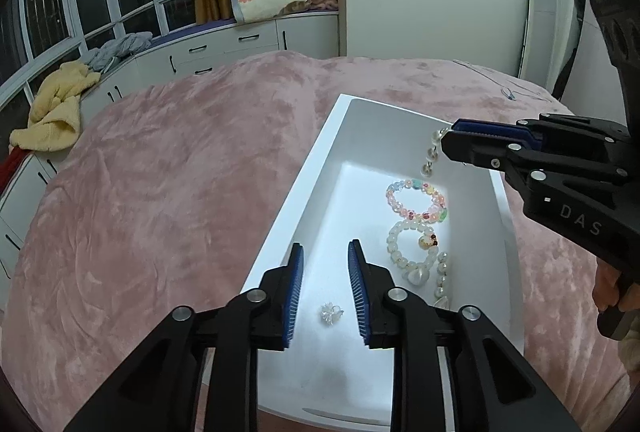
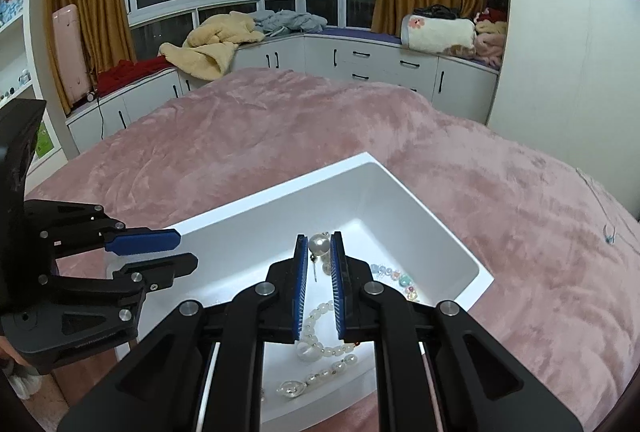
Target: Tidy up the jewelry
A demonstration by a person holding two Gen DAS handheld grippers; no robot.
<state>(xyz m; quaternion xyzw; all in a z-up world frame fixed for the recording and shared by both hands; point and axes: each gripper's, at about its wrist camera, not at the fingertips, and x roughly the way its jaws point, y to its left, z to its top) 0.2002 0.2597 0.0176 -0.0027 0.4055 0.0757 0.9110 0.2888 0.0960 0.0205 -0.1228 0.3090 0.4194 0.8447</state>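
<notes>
A white rectangular tray (image 1: 316,167) lies on the pink bed. In it lie a pastel bead bracelet (image 1: 416,200), a white bead bracelet (image 1: 412,247) with a heart charm, a short pearl strand (image 1: 441,282) and a small clear flower piece (image 1: 331,312). My left gripper (image 1: 326,252) is open and empty, over the tray's near end above the flower piece. My right gripper (image 2: 320,244) is shut on a pearl drop earring (image 2: 318,244), which hangs over the tray's far part in the left wrist view (image 1: 431,151). The tray (image 2: 248,232) also shows in the right wrist view.
The pink blanket (image 1: 180,171) covers the bed all around the tray. A thin chain (image 1: 508,91) lies on the bed at the far right. White cabinets (image 2: 380,67) with piled clothes and blankets run under the windows behind the bed.
</notes>
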